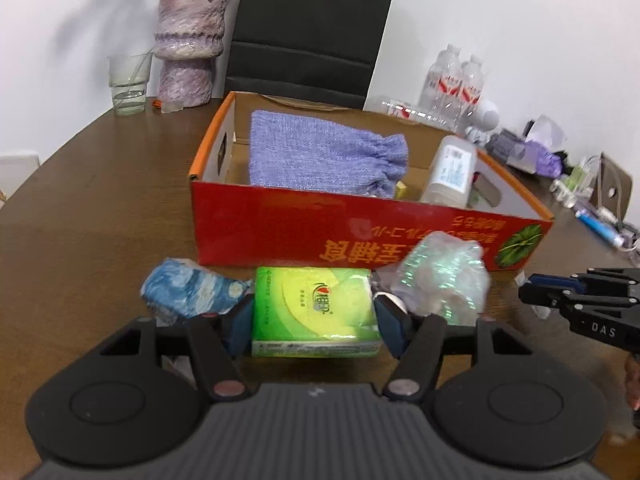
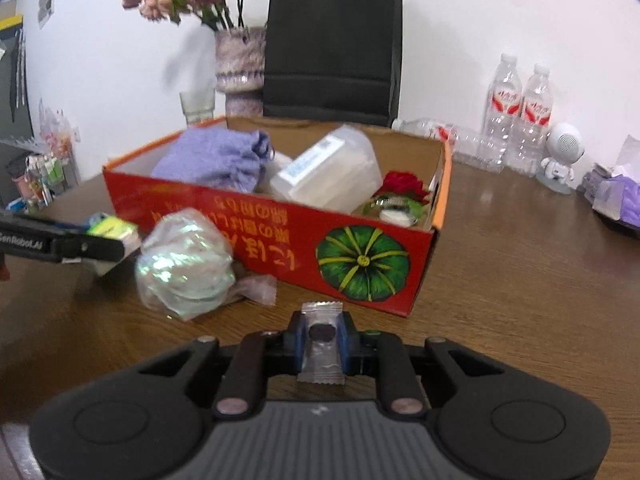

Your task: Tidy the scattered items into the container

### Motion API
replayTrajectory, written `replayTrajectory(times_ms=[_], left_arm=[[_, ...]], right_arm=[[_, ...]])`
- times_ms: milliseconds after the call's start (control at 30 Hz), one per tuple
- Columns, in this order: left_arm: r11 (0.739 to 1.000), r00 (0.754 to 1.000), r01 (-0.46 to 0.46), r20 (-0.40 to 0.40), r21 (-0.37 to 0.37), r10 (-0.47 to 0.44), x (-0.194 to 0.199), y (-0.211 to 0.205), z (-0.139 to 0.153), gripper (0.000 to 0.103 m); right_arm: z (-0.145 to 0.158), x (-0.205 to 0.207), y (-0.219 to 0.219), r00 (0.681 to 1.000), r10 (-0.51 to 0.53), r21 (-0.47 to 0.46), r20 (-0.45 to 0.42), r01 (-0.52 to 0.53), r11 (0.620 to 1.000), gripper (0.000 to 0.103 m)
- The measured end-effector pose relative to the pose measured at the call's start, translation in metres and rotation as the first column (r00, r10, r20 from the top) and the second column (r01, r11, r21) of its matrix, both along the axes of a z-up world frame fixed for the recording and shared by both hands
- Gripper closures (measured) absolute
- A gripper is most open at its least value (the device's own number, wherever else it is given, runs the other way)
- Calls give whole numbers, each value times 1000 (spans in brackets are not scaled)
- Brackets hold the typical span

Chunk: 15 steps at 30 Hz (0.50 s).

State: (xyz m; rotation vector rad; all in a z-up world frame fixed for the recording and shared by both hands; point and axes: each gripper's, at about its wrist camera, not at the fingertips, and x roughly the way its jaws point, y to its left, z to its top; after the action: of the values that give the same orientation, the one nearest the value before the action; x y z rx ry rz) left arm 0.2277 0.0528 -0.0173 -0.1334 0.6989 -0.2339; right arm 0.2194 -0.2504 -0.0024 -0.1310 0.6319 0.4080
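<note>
1. The left gripper pinches a green and yellow plastic-wrapped tissue pack between its blue-padded jaws, one pad pressed on each side of the pack, just in front of the red cardboard box with the orange rim.
2. The right gripper has its jaws pressed in on a small clear sachet with serrated ends and a dark round piece inside, near the box's front corner with the green pumpkin print.
3. Touching the box's front wall sits a crumpled clear plastic bag with an iridescent green sheen, just beside the tissue pack.
4. On the other side of the tissue pack, also in front of the box, lies a blue and white swirl-patterned wrapped packet.
5. Inside the box lie a lilac knitted drawstring pouch, a translucent white plastic bottle with a label, and a red fabric flower.
6. The box stands on a dark brown wooden table.
7. Behind the box stand a mottled purple ceramic vase, a clear drinking glass, and a black paper bag.
8. Clear plastic water bottles with red labels stand behind the box's pumpkin end.
</note>
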Motion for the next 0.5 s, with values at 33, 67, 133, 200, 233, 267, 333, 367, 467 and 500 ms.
replayTrajectory(times_ms=[33,67,133,200,233,267,333,367,467,500], left_arm=[[1000,1000,1,5,-11,-1,-4,2,4,38],[1000,1000,3,16,-24,-2,-7,4,9,38],[999,999,8,48,-48,-6,-14,7,23,38],[996,996,30,86,-88,-22,-17,8,42,38],[994,994,43,107,-100,-32,-17,7,52,38],[993,990,54,132,-101,-41,-16,5,62,38],[994,982,65,183,-89,-48,-9,-2,81,38],[994,978,69,203,-85,-50,-4,-6,89,38],[994,971,73,235,-79,-52,20,-18,103,38],[995,971,69,235,-77,-49,30,-22,105,38]], right_arm=[[5,-3,-2,1000,-2,7,10,2,1000,87],[10,-6,-4,1000,-4,17,22,4,1000,87],[23,-9,-7,999,-5,36,48,3,999,87],[38,-9,-7,997,2,51,80,-6,999,87],[45,-8,-6,996,7,56,94,-12,998,87],[52,-5,-4,994,11,60,109,-17,998,87],[67,4,2,990,13,63,143,-22,998,87],[72,9,5,987,12,65,157,-22,998,87],[86,34,18,985,3,79,170,-16,997,87],[89,42,23,986,1,82,168,-15,996,87]])
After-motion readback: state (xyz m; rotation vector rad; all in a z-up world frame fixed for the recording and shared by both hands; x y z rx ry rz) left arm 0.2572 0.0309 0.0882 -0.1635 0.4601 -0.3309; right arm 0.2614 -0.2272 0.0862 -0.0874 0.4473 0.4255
